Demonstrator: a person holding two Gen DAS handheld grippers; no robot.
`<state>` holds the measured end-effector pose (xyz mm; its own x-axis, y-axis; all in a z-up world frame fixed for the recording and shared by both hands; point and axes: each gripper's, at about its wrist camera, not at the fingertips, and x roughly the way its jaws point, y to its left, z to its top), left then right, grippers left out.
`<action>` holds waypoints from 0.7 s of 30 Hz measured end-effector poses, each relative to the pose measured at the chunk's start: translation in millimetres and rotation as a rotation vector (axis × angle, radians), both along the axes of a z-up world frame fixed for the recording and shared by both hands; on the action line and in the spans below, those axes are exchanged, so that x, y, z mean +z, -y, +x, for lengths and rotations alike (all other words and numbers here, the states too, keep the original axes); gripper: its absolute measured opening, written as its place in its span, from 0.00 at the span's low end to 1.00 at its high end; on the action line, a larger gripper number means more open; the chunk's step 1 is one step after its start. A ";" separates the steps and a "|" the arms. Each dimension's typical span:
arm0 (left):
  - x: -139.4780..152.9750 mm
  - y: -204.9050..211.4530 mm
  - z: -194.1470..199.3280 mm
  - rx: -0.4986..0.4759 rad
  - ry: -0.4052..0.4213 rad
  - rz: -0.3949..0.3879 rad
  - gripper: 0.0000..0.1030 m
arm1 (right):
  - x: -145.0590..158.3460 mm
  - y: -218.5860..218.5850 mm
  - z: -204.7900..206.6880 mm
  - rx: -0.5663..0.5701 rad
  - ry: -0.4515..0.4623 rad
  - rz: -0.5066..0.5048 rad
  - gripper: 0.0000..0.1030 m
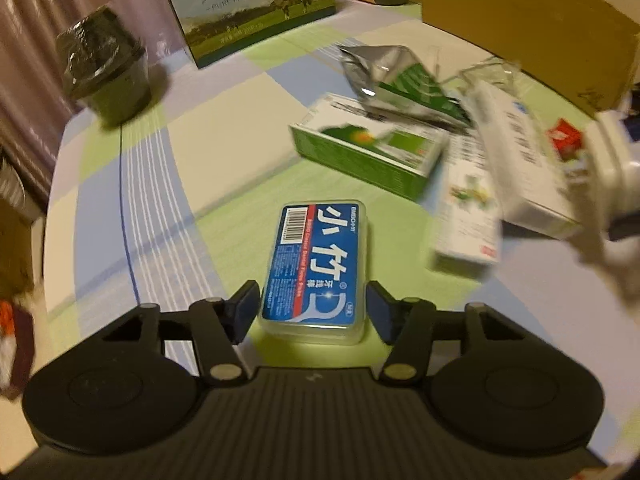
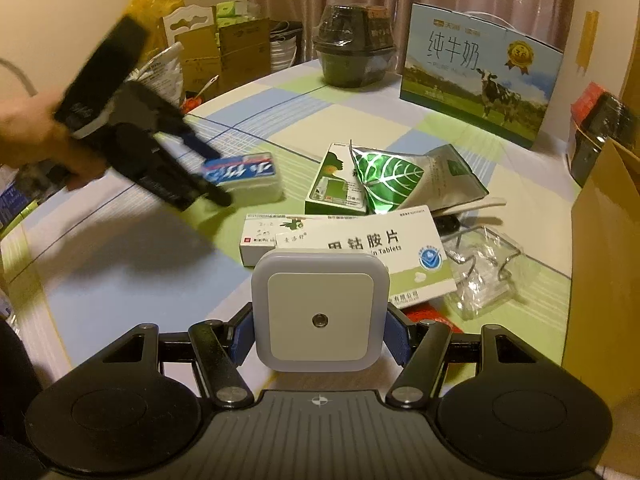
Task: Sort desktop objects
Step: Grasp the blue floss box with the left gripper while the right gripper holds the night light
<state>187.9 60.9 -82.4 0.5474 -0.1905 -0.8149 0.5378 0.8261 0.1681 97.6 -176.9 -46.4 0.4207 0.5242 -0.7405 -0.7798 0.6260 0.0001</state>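
On the table — three medicine boxes (image 2: pixel 352 248), one floss case (image 1: pixel 316 268), one foil pouch (image 2: pixel 404 176), one night light (image 2: pixel 320 316), one milk carton (image 2: pixel 480 76), two grippers (image 2: pixel 320 340).

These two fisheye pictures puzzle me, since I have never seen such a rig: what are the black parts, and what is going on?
A person holds a two-finger gripping tool in each hand, each with a camera looking along its fingers. The left view shows the left tool around a blue floss-pick box lying on the checked tablecloth; small gaps show beside its pads. The right view shows the right tool clamped on a white square night light. Behind lie medicine boxes, a foil pouch and a milk carton.
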 end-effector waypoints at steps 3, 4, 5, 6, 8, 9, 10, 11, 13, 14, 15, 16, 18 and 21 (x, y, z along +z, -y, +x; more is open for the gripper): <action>4.2 5.3 -29.9 0.019 -0.017 -0.014 0.52 | 1.5 7.0 -6.5 -0.005 -0.007 0.000 0.60; 4.5 7.3 -38.1 0.023 -0.024 -0.018 0.52 | 1.3 9.5 -8.4 -0.007 -0.009 -0.003 0.60; 4.4 9.0 -44.9 0.029 -0.024 -0.020 0.52 | 0.8 12.5 -10.1 -0.012 -0.012 -0.004 0.60; 4.3 10.1 -49.6 0.035 -0.020 -0.027 0.55 | 0.1 15.0 -10.9 -0.019 -0.016 -0.005 0.60; 2.8 11.2 -53.4 0.051 -0.015 -0.039 0.63 | -2.9 21.1 -11.1 -0.039 -0.033 -0.009 0.60; 1.4 12.0 -52.2 0.055 -0.020 -0.045 0.64 | -4.5 24.4 -10.8 -0.050 -0.043 -0.008 0.60; -0.1 12.5 -50.5 0.060 -0.026 -0.045 0.64 | -6.2 26.7 -10.4 -0.060 -0.053 -0.008 0.60; -1.8 12.5 -47.1 0.070 -0.028 -0.041 0.64 | -7.7 28.8 -10.4 -0.066 -0.059 -0.011 0.60; -4.0 12.0 -40.2 0.089 -0.029 -0.048 0.64 | -11.2 32.2 -10.7 -0.077 -0.064 -0.018 0.60; -4.7 11.3 -36.5 0.101 -0.034 -0.061 0.64 | -13.0 34.2 -10.4 -0.081 -0.069 -0.019 0.60; -5.3 10.5 -33.8 0.114 -0.039 -0.069 0.63 | -14.9 35.4 -9.3 -0.088 -0.074 -0.020 0.60; -5.5 10.1 -31.7 0.125 -0.040 -0.073 0.61 | -16.8 36.5 -8.1 -0.096 -0.077 -0.022 0.60; -6.0 10.5 -30.0 0.131 -0.037 -0.076 0.51 | -20.4 37.8 -7.1 -0.104 -0.083 -0.022 0.60; -6.6 12.8 -31.5 0.133 -0.027 -0.065 0.52 | -23.0 39.1 -5.1 -0.114 -0.082 -0.012 0.60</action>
<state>156.4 48.1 -89.0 0.5494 -0.1705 -0.8180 0.4267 0.8990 0.0991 92.5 -216.0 -69.4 0.4151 0.4672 -0.7807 -0.7015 0.7107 0.0523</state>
